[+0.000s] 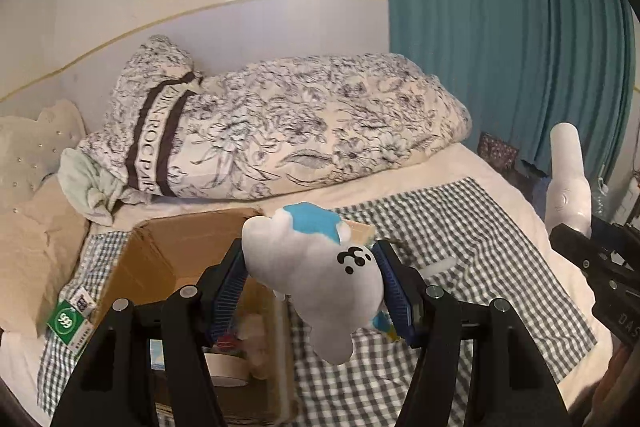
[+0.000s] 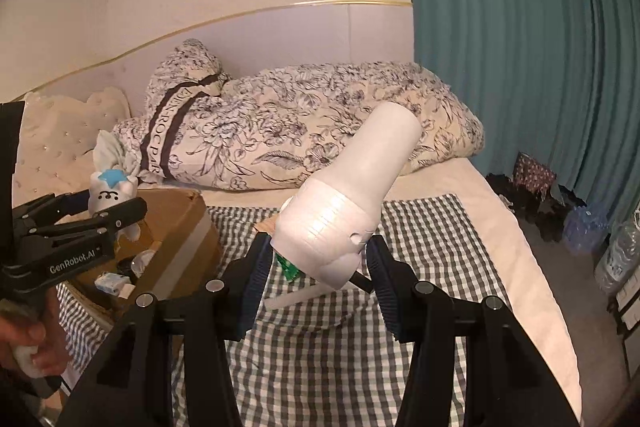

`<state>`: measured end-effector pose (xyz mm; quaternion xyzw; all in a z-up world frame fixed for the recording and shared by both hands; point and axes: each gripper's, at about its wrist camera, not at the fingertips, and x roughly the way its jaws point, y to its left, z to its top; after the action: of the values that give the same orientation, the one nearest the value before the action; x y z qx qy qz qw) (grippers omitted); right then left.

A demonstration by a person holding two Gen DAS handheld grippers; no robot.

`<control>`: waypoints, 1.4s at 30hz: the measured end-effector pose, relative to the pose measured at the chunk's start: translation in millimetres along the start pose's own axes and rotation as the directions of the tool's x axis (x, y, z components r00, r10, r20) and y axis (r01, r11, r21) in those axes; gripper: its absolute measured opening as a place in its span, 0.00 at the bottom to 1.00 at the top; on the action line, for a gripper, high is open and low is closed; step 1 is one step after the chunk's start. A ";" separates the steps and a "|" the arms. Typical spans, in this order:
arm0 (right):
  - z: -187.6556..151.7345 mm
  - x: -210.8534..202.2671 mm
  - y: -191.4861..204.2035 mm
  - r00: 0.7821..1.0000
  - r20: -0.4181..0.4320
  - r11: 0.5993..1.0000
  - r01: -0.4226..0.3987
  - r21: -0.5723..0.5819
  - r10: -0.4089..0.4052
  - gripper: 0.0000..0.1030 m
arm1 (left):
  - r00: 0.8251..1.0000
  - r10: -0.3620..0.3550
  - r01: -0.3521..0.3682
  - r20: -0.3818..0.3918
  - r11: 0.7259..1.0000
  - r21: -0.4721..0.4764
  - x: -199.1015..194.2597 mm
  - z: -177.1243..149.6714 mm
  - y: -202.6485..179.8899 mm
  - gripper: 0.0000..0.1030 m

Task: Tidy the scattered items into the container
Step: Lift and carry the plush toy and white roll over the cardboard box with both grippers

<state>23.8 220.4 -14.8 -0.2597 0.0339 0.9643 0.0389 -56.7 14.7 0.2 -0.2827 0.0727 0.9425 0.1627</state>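
The left tool [image 1: 316, 291] pinches a plush toy [image 1: 316, 279] just right of the open cardboard box [image 1: 168, 251], nearer it than the right tool [image 2: 316, 267], which pinches a white bottle [image 2: 348, 195].

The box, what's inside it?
Inside the box you can see a tape roll, a small blue-and-white pack and something pale and crumpled. The left tongs and their toy cover the rest.
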 end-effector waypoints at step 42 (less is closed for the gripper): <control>18.9 65.4 157.1 0.966 -0.074 0.953 -0.257 -0.160 0.248 0.47 | 0.975 0.214 -0.216 -0.059 0.975 -0.042 11.8 -11.0 154.2 0.63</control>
<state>-56.6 69.5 -24.3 -0.2810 -0.0135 0.9536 -0.1077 -114.0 -129.1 -8.5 -0.3024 0.0844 0.9481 0.0508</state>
